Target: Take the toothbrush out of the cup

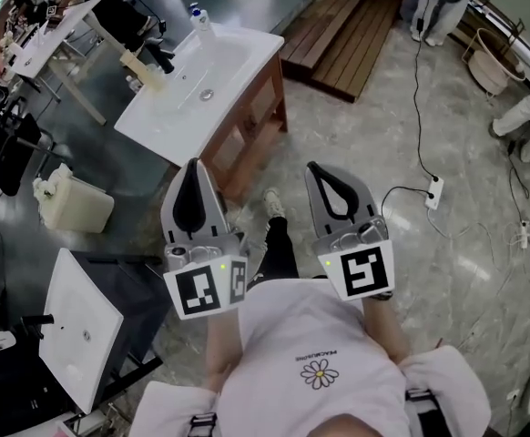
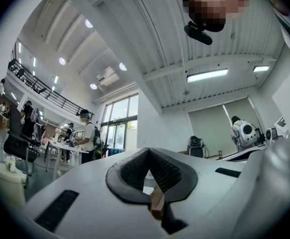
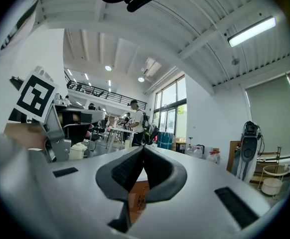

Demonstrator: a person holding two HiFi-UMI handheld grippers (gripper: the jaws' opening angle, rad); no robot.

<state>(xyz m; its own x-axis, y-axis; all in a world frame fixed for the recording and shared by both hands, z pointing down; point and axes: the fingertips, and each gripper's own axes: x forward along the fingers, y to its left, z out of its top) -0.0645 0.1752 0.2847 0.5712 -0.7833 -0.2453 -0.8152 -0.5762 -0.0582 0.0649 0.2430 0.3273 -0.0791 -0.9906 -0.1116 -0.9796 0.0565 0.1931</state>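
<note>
Both grippers are held up in front of my chest, side by side, well short of the white sink counter (image 1: 212,71) at the upper left. In the head view the left gripper (image 1: 195,167) and the right gripper (image 1: 314,168) both taper to closed tips. The left gripper (image 2: 149,151) has its pads meeting with nothing between them. So does the right gripper (image 3: 143,148), with its pads together and empty. A pale beige object (image 1: 147,69) stands by the black faucet (image 1: 162,56) on the counter. It is too small to tell whether it is the cup with the toothbrush.
A small bottle (image 1: 199,16) stands at the counter's far end. On the floor lie a beige canister (image 1: 72,200), a second white basin (image 1: 81,328) at lower left, a wooden platform (image 1: 338,35) ahead, and a cable with a power strip (image 1: 433,192) at right. People stand at distant tables.
</note>
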